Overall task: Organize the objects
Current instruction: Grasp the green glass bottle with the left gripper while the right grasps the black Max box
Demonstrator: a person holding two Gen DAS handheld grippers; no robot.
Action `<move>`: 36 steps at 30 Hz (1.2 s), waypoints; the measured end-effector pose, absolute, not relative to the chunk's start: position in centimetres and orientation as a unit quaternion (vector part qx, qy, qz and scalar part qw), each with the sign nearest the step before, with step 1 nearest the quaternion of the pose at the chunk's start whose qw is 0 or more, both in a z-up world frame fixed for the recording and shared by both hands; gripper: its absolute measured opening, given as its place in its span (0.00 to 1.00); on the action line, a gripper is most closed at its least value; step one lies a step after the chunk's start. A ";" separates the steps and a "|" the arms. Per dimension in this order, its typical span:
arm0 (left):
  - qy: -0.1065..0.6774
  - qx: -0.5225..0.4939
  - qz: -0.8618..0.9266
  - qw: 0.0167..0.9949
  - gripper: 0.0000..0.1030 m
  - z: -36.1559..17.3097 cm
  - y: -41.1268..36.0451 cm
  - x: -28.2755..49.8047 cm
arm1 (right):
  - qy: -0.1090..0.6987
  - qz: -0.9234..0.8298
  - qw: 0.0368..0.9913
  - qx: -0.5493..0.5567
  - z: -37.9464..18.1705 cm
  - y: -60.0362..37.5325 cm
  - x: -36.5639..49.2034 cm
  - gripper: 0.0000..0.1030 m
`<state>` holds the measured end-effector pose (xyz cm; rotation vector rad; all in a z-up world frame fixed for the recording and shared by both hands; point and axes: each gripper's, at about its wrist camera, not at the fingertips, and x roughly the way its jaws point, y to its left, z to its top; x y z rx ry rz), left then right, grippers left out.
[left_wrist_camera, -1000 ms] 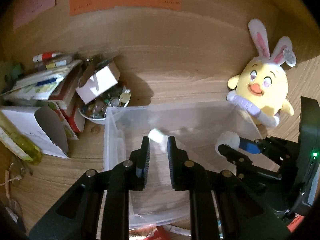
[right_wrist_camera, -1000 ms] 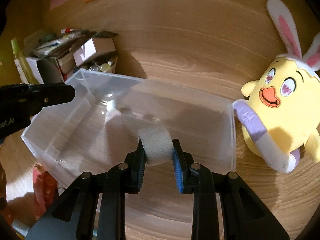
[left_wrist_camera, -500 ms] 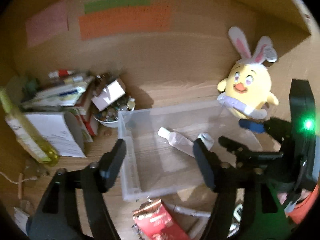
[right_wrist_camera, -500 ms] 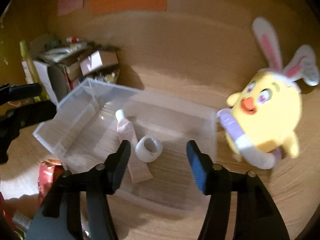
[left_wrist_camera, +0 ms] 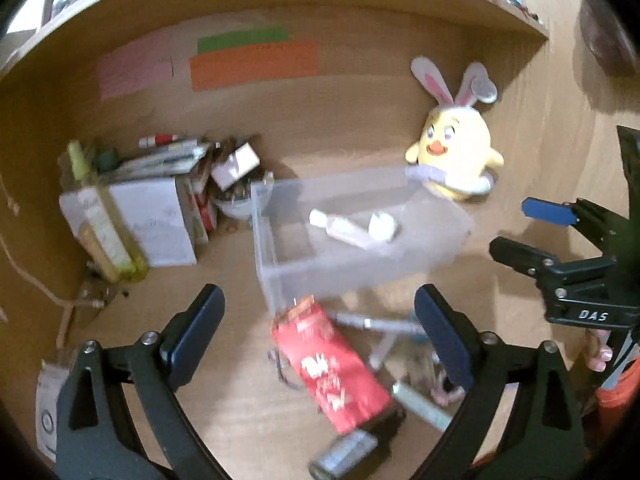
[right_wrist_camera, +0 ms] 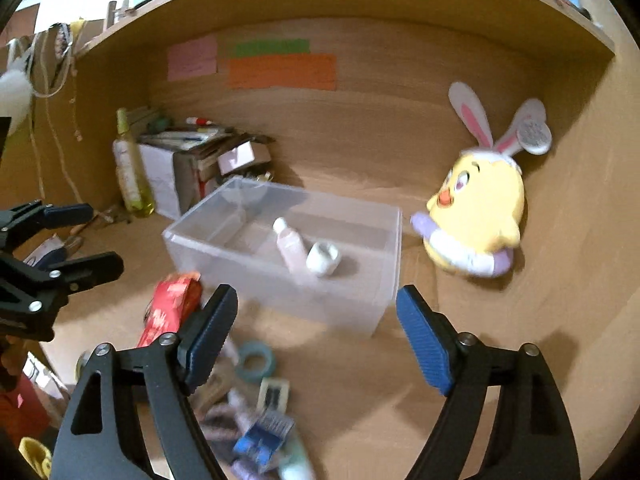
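Clear bin (right_wrist_camera: 280,280) on wooden bench (right_wrist_camera: 480,340), small bottle (right_wrist_camera: 290,246) and white tape roll (right_wrist_camera: 323,258) lying inside, touching. Left tool (left_wrist_camera: 318,330) and right tool (right_wrist_camera: 316,334) both wide apart, holding nothing. Yellow plush chick (right_wrist_camera: 480,204) just beside bin.

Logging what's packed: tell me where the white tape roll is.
The white tape roll lies inside the clear bin, touching the small bottle, left of the plush chick.
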<state>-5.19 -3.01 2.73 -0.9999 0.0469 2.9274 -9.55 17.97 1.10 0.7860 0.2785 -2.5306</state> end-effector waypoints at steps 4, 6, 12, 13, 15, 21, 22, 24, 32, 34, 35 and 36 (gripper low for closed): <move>0.008 -0.340 0.940 0.016 0.94 0.4 -3.0 -3.1 | 0.098 -0.917 0.236 0.306 -1.1 18.5 -7.3 0.77; 0.005 -0.348 0.938 0.010 0.94 -0.8 -2.9 -2.2 | 0.097 -0.914 0.233 0.317 -2.5 18.5 -6.5 0.77; -0.015 -0.381 0.924 0.005 0.94 -4.3 -3.0 -0.5 | 0.082 -0.903 0.227 0.356 -6.2 18.8 -5.7 0.76; -0.018 -0.385 0.923 0.005 0.94 -4.8 -3.0 -0.3 | 0.077 -0.901 0.228 0.361 -6.6 18.8 -5.6 0.73; -0.020 -0.389 0.921 0.005 0.94 -5.4 -2.8 0.0 | 0.073 -0.898 0.228 0.370 -7.3 18.8 -5.7 0.64; -0.023 -0.395 0.918 0.007 0.94 -6.9 -2.6 0.6 | 0.059 -0.894 0.224 0.384 -7.9 18.8 -6.1 0.41; -0.026 -0.395 0.918 0.007 0.94 -7.0 -2.8 0.5 | 0.061 -0.893 0.224 0.386 -8.0 18.9 -6.2 0.36; -0.035 -0.394 0.919 0.010 0.94 -7.2 -3.0 0.6 | 0.060 -0.890 0.227 0.390 -8.2 18.9 -6.3 0.31; -0.057 -0.395 0.916 0.031 0.63 -7.4 -3.2 0.8 | 0.054 -0.892 0.228 0.386 -8.1 19.3 -6.5 0.24; -0.060 -0.395 0.916 0.029 0.63 -7.3 -3.3 0.9 | 0.050 -0.895 0.225 0.382 -7.8 19.7 -6.5 0.24; -0.064 -0.395 0.916 0.029 0.63 -7.2 -3.4 1.0 | 0.047 -0.897 0.224 0.379 -7.6 19.9 -6.4 0.24; -0.067 -0.394 0.916 0.030 0.63 -7.1 -3.5 1.1 | 0.045 -0.898 0.223 0.376 -7.4 20.2 -6.4 0.24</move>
